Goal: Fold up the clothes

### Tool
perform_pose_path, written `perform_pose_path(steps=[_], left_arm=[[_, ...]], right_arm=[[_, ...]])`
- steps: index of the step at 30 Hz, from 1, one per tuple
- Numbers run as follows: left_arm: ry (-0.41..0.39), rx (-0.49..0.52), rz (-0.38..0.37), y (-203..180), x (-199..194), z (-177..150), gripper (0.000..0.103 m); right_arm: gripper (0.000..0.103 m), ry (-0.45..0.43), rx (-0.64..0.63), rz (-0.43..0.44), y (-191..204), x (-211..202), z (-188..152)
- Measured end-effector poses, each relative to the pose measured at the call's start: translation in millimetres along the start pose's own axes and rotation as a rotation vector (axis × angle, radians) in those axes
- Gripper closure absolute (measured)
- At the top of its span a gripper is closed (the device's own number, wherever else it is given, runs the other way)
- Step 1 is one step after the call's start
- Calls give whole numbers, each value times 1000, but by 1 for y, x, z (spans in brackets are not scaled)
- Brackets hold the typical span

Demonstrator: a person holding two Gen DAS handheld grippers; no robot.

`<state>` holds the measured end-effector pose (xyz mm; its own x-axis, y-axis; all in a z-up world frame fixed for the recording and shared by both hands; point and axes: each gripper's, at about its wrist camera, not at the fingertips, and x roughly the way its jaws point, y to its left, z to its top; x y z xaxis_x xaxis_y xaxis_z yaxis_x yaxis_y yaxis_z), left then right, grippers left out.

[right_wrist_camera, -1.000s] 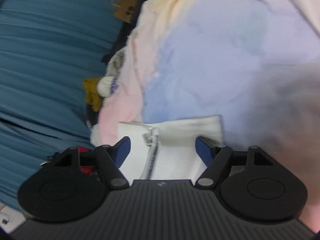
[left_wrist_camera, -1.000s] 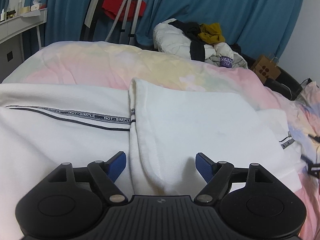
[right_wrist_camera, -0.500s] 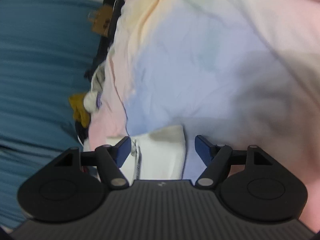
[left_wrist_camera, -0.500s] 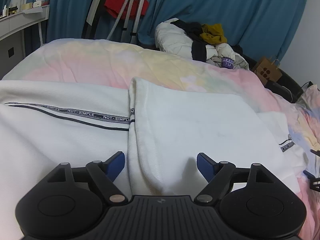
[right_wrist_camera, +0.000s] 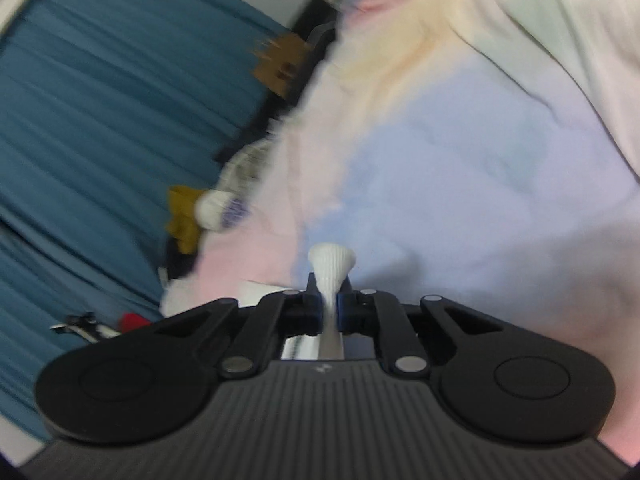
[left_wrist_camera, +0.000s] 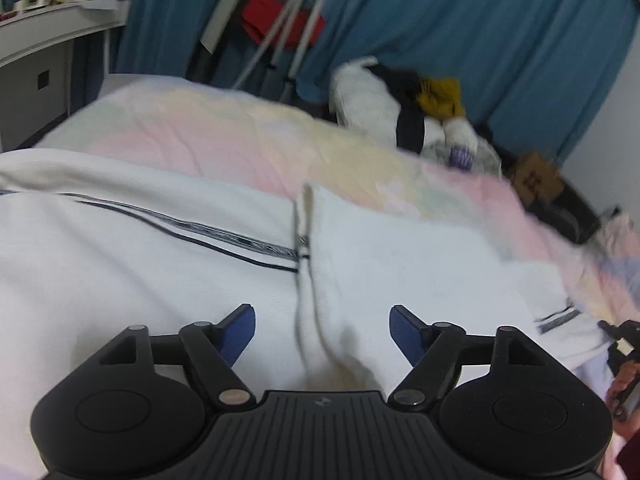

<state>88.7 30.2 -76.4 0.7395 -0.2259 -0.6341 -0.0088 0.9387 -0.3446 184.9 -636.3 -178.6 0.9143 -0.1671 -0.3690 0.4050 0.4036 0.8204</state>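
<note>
Mid-fold: right tool (right_wrist_camera: 329, 305) pinches white garment (left_wrist_camera: 420, 264) edge; left tool (left_wrist_camera: 322, 322), open at six o'clock, should grip fabric.

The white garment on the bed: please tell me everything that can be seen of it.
The white garment is ribbed knit with a dark printed stripe across it. It lies on the pastel bedsheet, one part folded over along a raised edge. The open left gripper hovers over that fold. The right gripper is shut on a pinched bit of its white fabric.
</note>
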Motion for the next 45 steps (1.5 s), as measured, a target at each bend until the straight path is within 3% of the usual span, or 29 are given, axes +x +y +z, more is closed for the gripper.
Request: perform_pose_path(steps=[3,8,12,15,18,21,26,30,35,40,45], left_arm=[[-33,-4,21,5,-20,0,26],[-89,-15,-36,3,-32,11,26],[-95,-31,-73,13,-35,14,26],[-114,-79,-86,25,-41,17,26],[-136,-124,-115,38,-52,22,26],[-153,-170,-138,51,-60,25,26],[-140,-217,-141,60,-58,25,26],[-125,-211,-128,56,-52,22,26],[-106,-203,-113,50,-44,19,26],[-92,-203,-74,48,-41,15,25],[-83,-211,-5,50,-43,11,25]], right_arm=[[93,-20,-69,69,24,-11,1],[93,-35,-197,148,75,-32,-10],[93,-30,-385,280,146,-68,-45],[94,4,-555,403,199,-97,-91],[94,92,-761,552,234,-131,-161],[94,248,-1006,649,239,-148,-248],[93,517,-1217,530,184,-130,-345],[94,519,-1190,532,171,-128,-340],[93,452,-1140,635,190,-150,-328],[93,573,-1153,513,170,-122,-356],[93,585,-1085,507,171,-120,-351]])
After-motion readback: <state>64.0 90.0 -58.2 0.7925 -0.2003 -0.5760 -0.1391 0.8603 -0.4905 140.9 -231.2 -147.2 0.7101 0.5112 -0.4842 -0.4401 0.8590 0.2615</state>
